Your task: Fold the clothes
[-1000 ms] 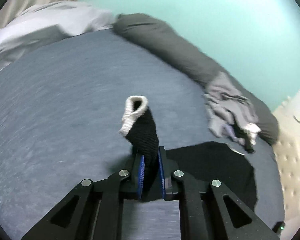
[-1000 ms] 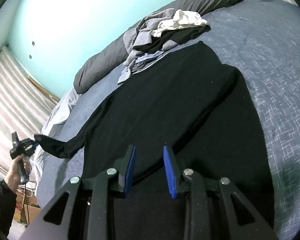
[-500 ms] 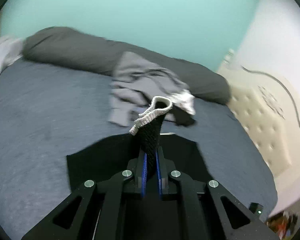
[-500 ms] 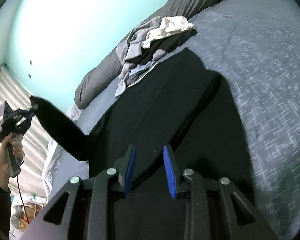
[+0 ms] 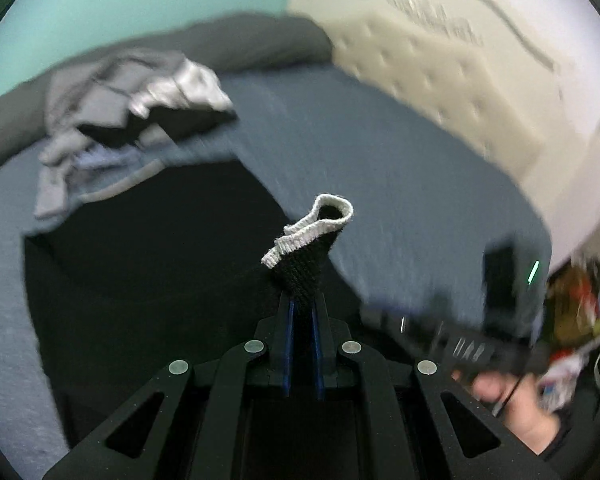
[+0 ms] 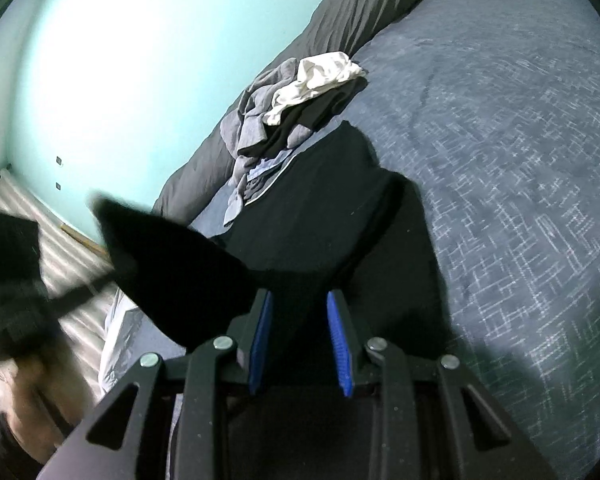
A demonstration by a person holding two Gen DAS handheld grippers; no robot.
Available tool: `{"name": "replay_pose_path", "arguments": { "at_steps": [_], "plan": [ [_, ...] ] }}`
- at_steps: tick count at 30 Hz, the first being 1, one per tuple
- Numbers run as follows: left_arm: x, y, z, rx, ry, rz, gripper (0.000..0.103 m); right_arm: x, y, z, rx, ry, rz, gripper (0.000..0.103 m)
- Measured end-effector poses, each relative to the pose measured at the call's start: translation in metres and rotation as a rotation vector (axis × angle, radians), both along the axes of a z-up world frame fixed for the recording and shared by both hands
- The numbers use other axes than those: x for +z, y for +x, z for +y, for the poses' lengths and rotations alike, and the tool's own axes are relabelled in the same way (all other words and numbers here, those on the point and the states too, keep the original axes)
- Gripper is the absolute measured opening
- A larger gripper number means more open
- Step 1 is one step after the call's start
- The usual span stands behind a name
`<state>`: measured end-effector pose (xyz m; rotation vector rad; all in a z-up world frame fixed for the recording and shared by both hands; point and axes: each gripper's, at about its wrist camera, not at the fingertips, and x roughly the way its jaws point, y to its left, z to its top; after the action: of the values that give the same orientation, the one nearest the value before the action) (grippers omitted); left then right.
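My left gripper [image 5: 301, 312] is clamped tight on the white-trimmed cuff [image 5: 308, 232] of the black sweater [image 6: 312, 216], sleeve lifted off the bed [image 6: 520, 160]. My right gripper [image 6: 300, 332] has its jaws parted over the sweater's body, pinching nothing. The rest lies spread mid-bed, clothes pile [image 6: 292, 100] by the far edge.

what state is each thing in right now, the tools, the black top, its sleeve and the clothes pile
left tool: shut on the sleeve cuff
sleeve cuff: white-edged, pinched, sticking up past the fingertips
sleeve: lifted off the bed, blurred
black top: body spread flat on the bed
right tool: open over the black top
clothes pile: crumpled, unfolded
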<state>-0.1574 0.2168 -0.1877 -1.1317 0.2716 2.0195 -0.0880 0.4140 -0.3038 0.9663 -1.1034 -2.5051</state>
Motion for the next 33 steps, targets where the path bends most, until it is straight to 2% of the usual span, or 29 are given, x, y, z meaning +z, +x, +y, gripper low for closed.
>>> {"name": "replay_pose_path", "arguments": {
  "at_steps": [5,6,7,9,12,13,18,22,25,30,33],
  "plan": [
    [-0.043,0.010,0.007,0.002,-0.057,-0.047,0.011,-0.006,0.000,0.006,-0.014,-0.019,-0.029,0.030],
    [-0.046,0.010,0.004,0.010,-0.060,-0.053,0.018,-0.008,-0.001,0.006,-0.014,-0.024,-0.037,0.031],
    [-0.048,0.010,0.002,0.018,-0.064,-0.056,0.035,-0.010,-0.002,0.006,-0.013,-0.028,-0.046,0.032],
    [-0.048,0.007,-0.008,0.034,-0.053,-0.064,0.051,-0.013,-0.003,0.006,-0.009,-0.035,-0.060,0.033],
    [-0.041,0.010,-0.026,0.048,-0.030,-0.064,0.055,-0.015,-0.004,0.005,0.003,-0.041,-0.068,0.036],
    [-0.040,0.010,-0.031,0.050,-0.029,-0.061,0.056,-0.015,-0.005,0.004,0.009,-0.042,-0.072,0.039],
    [-0.046,0.010,-0.061,0.090,-0.074,-0.058,0.057,-0.020,-0.005,0.002,0.002,-0.033,-0.105,0.049],
    [-0.060,-0.003,-0.095,0.176,-0.104,-0.075,0.057,-0.021,-0.005,0.008,-0.031,0.003,-0.128,0.050],
    [-0.070,-0.017,-0.128,0.265,-0.135,-0.076,0.057,-0.025,-0.007,0.012,-0.035,0.019,-0.153,0.059],
    [-0.079,-0.041,-0.179,0.414,-0.178,-0.059,0.057,-0.036,-0.009,0.012,-0.030,0.042,-0.212,0.059],
    [-0.082,-0.052,-0.201,0.480,-0.189,-0.051,0.057,-0.036,-0.008,0.009,-0.023,0.061,-0.217,0.059]
  ]
}}
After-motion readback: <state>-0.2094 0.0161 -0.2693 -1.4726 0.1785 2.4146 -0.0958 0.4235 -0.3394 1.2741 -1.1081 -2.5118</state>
